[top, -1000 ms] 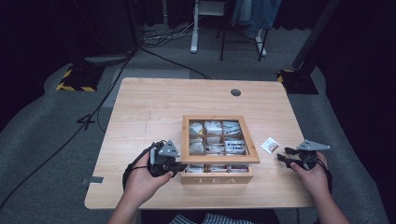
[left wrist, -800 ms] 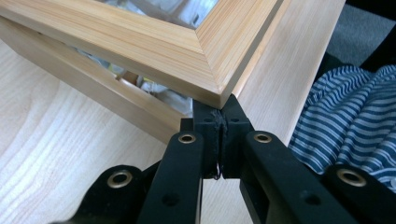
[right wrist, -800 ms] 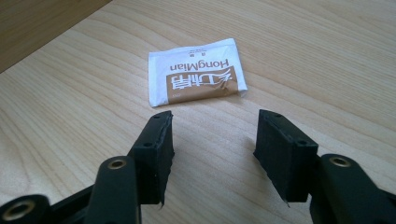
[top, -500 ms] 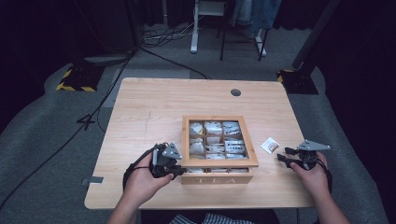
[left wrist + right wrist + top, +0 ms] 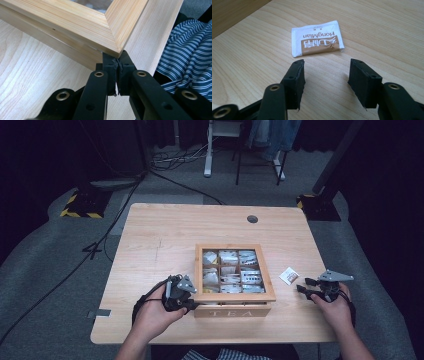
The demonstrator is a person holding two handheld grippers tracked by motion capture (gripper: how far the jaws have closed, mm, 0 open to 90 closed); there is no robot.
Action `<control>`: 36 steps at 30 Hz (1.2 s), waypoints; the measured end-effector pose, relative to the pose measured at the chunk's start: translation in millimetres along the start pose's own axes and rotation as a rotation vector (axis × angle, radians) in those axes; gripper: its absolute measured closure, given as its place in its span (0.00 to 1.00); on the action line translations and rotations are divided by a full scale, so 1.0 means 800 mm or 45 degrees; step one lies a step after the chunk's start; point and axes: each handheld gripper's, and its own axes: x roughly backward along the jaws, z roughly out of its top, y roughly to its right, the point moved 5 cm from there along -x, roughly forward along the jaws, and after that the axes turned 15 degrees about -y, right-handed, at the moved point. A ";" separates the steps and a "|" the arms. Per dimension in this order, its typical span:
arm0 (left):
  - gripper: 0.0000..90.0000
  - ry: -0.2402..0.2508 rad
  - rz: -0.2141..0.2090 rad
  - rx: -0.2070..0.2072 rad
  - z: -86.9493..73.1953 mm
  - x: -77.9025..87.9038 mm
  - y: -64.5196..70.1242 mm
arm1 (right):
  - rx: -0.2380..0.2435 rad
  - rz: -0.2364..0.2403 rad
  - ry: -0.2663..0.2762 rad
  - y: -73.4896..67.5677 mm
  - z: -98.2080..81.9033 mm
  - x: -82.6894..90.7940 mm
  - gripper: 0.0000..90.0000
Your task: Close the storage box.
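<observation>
A wooden tea box [image 5: 234,297] marked TEA stands in the near middle of the table, and several tea bags show through its windowed lid. My left gripper [image 5: 191,303] is shut, its tips pressed together right under the lid's front-left corner [image 5: 113,46]; in the left gripper view the gripper [image 5: 117,62] has nothing between its jaws. My right gripper [image 5: 303,285] rests on the table right of the box, open. A white and brown tea sachet [image 5: 315,41] lies flat just beyond the gripper [image 5: 326,72]; in the high view the sachet [image 5: 289,275] is beside the box.
The light wooden table [image 5: 165,235] has a round cable hole [image 5: 252,219] at the back. A striped shirt [image 5: 192,52] shows past the table's near edge. Cables and dark stands sit on the grey floor behind.
My left gripper has edged slightly closer to the box's front-left corner. The right gripper and the sachet have stayed put.
</observation>
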 end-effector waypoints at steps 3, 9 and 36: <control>0.96 -0.021 0.003 -0.004 -0.001 -0.003 0.000 | 0.001 0.000 -0.001 0.000 0.000 0.000 0.52; 0.96 -0.053 -0.003 -0.008 -0.001 -0.007 -0.001 | 0.004 0.001 0.001 0.000 0.000 0.000 0.51; 0.35 0.181 0.082 -0.005 -0.011 0.010 -0.011 | -0.011 0.012 0.000 -0.001 0.004 -0.003 0.48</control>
